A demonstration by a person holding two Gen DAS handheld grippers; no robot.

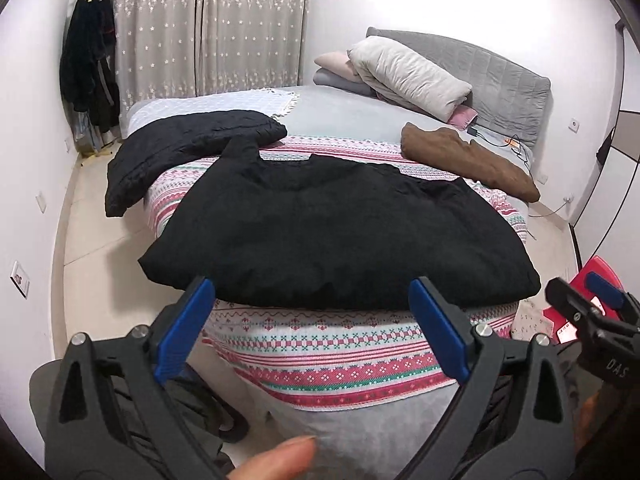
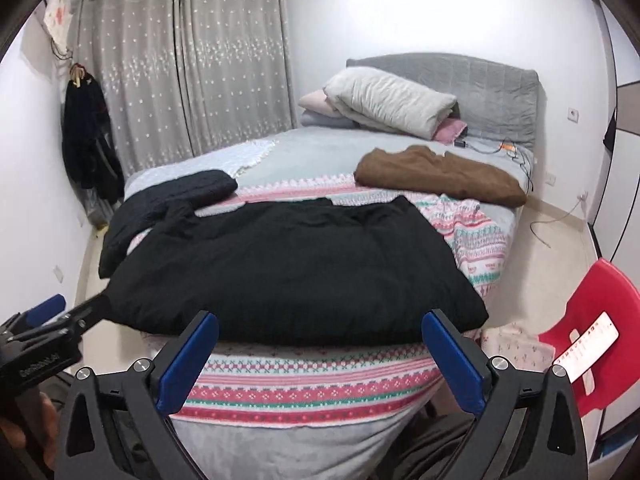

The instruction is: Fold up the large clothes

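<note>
A large black garment (image 1: 332, 232) lies spread flat on the patterned blanket (image 1: 320, 340) at the foot of the bed; it also shows in the right wrist view (image 2: 288, 268). My left gripper (image 1: 312, 296) is open and empty, held just short of the garment's near hem. My right gripper (image 2: 320, 328) is open and empty, also just before the near hem. The right gripper shows at the right edge of the left wrist view (image 1: 592, 304). The left gripper shows at the left edge of the right wrist view (image 2: 52, 320).
A second black garment (image 1: 188, 148) lies at the bed's left side, and a folded brown garment (image 1: 468, 156) at the right. Pillows (image 1: 408, 68) are stacked by the grey headboard. A red chair (image 2: 592, 320) stands to the right. Dark clothes (image 1: 88, 60) hang on the left wall.
</note>
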